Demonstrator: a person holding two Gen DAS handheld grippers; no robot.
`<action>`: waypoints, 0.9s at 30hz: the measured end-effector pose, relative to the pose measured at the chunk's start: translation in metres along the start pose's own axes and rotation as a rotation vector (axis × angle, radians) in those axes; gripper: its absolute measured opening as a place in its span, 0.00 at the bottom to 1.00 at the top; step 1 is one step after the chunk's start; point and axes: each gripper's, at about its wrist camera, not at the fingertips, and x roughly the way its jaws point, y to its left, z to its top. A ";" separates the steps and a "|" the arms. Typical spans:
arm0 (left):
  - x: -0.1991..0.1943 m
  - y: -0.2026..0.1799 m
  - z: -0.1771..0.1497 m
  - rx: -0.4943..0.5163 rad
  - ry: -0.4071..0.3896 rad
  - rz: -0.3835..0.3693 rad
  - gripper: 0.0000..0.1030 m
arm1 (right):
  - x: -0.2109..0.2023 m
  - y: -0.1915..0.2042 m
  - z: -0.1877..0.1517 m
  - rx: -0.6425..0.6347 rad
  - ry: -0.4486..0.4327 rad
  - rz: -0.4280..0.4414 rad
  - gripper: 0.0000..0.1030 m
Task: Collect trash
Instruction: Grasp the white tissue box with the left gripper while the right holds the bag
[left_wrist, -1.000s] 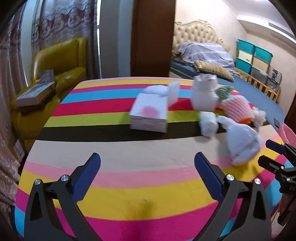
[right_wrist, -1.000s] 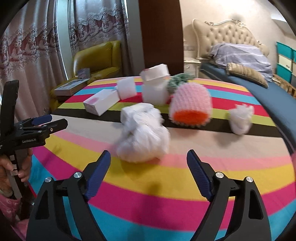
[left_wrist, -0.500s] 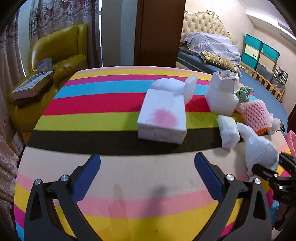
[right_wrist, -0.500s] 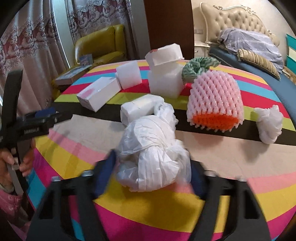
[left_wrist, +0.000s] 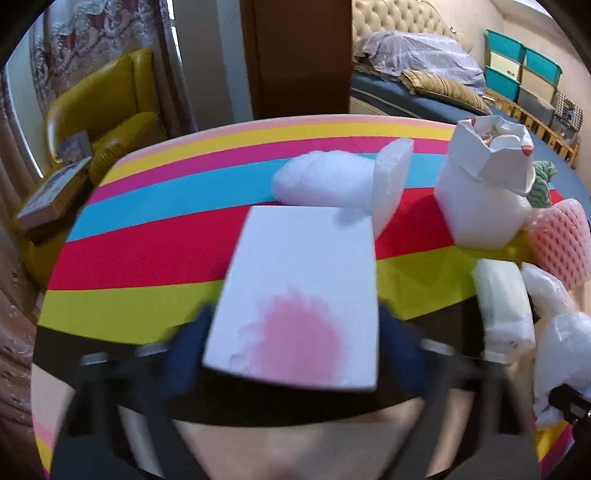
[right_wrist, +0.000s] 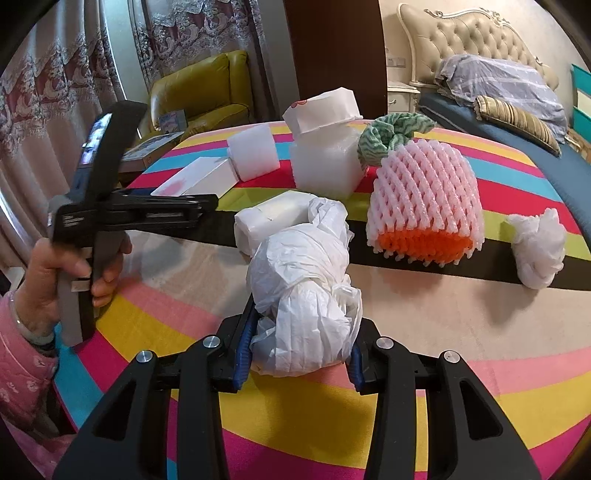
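A white box with a pink stain (left_wrist: 295, 295) lies on the striped round table (left_wrist: 147, 251). My left gripper (left_wrist: 293, 343) straddles the box. Its blurred jaws are closing, with a blue pad close on each side, and I see no firm press. From the right wrist view the left gripper (right_wrist: 207, 202) shows side-on in a person's hand, at the white box (right_wrist: 192, 181). My right gripper (right_wrist: 299, 354) is near the table's front edge, its jaws still closing. Its blue pads squeeze a crumpled white plastic bag (right_wrist: 303, 288).
Behind the bag lie a white wrapped pack (right_wrist: 273, 218), a pink foam net sleeve (right_wrist: 424, 192) with a green cloth (right_wrist: 388, 136), a white paper container (right_wrist: 325, 158), a foam block (right_wrist: 255, 151) and a small bag wad (right_wrist: 539, 247). A yellow armchair (right_wrist: 199, 92) and bed (right_wrist: 498, 92) stand beyond.
My left gripper has moved forward across the table until the white box sits between its jaws. The right gripper's jaws have come together on the white plastic bag.
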 end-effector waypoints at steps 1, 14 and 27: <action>-0.004 0.000 0.000 -0.009 -0.020 0.008 0.66 | 0.000 0.000 0.000 0.001 -0.002 -0.001 0.39; -0.082 -0.017 -0.060 0.012 -0.148 0.014 0.66 | -0.018 0.005 -0.009 -0.006 -0.060 -0.037 0.39; -0.151 -0.042 -0.130 0.029 -0.245 -0.075 0.66 | -0.081 0.021 -0.051 -0.029 -0.159 -0.072 0.39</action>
